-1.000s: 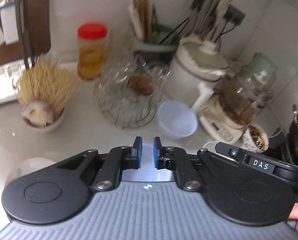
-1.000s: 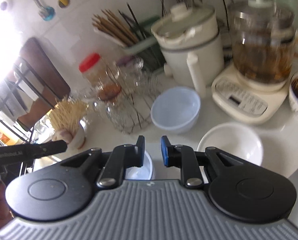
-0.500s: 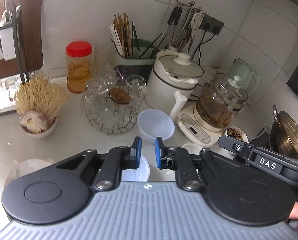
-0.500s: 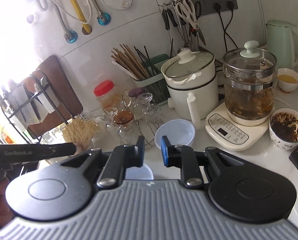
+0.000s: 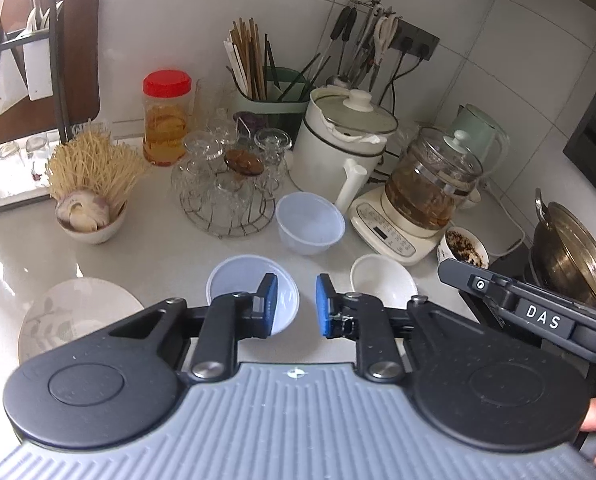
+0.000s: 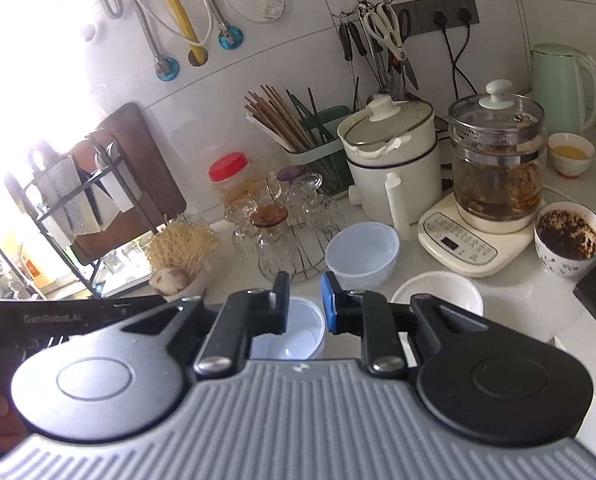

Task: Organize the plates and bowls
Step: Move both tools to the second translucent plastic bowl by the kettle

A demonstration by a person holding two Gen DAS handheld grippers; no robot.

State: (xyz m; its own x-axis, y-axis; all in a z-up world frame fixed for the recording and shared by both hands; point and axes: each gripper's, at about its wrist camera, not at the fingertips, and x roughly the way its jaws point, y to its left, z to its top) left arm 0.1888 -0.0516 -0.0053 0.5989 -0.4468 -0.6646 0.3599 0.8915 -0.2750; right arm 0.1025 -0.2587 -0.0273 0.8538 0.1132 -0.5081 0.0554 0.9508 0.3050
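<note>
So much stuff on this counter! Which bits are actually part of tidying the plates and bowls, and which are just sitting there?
Part of the job:
- leaf-patterned plate
- near plastic bowl
- far plastic bowl
- white ceramic bowl

Just lying about:
- red-lidded jar
- rack of glasses
- chopstick holder
- white pot
- glass kettle
- noodle bowl

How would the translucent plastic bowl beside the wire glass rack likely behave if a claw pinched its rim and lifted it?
The translucent plastic bowl looks thin-walled, so its rim would probably flex under a pinch. It appears empty, so likely light and quick to slide on the glossy countertop if nudged. Its glossy surface may be slippery, but it is unlikely to shatter.
</note>
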